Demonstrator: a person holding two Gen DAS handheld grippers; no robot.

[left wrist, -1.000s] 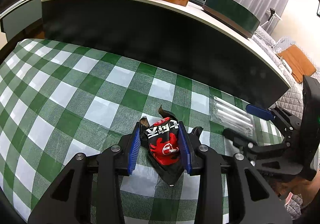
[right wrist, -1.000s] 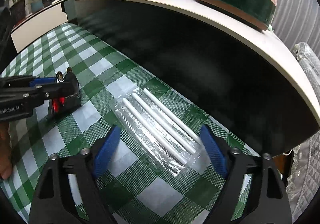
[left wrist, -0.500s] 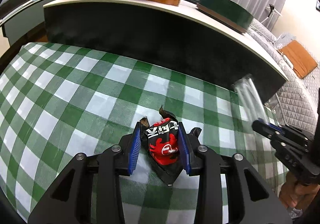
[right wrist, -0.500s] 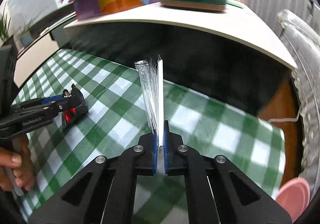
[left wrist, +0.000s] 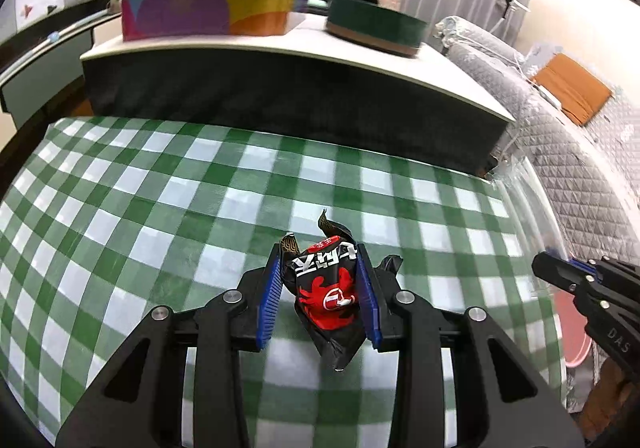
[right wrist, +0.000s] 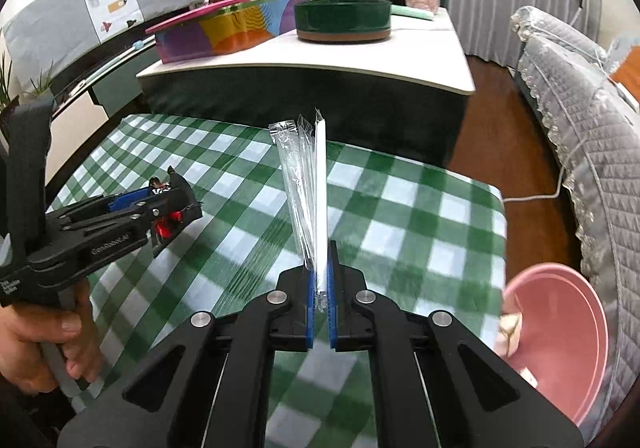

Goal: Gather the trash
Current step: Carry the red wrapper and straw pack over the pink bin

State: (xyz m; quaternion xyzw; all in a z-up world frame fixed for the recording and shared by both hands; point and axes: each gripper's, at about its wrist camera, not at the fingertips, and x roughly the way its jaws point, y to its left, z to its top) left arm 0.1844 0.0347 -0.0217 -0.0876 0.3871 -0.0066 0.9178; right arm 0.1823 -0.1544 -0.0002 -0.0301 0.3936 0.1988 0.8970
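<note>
A crumpled black and red snack wrapper [left wrist: 326,290] sits clamped between the blue pads of my left gripper [left wrist: 320,272], lifted above the green checked tablecloth [left wrist: 160,216]. My right gripper [right wrist: 319,268] is shut on a clear plastic packet of white straws [right wrist: 308,184], which stands upright from its pads. In the right wrist view the left gripper [right wrist: 176,200] with the snack wrapper [right wrist: 164,226] hangs at the left, held by a hand [right wrist: 44,344]. At the right edge of the left wrist view, the right gripper [left wrist: 560,272] pokes in with the blurred straw packet [left wrist: 528,208] above it.
A pink bin [right wrist: 560,340] with some trash inside stands low beyond the table's right edge. Behind the cloth a raised white-topped table [right wrist: 360,60] carries a colourful box [right wrist: 224,32] and a round green tin [right wrist: 344,18]. A grey quilted sofa [right wrist: 580,96] lies to the right.
My right gripper closed on the straw packet, lifted it off the cloth and carried it right toward the pink bin. The left gripper rose and drew back with the wrapper still in it.
</note>
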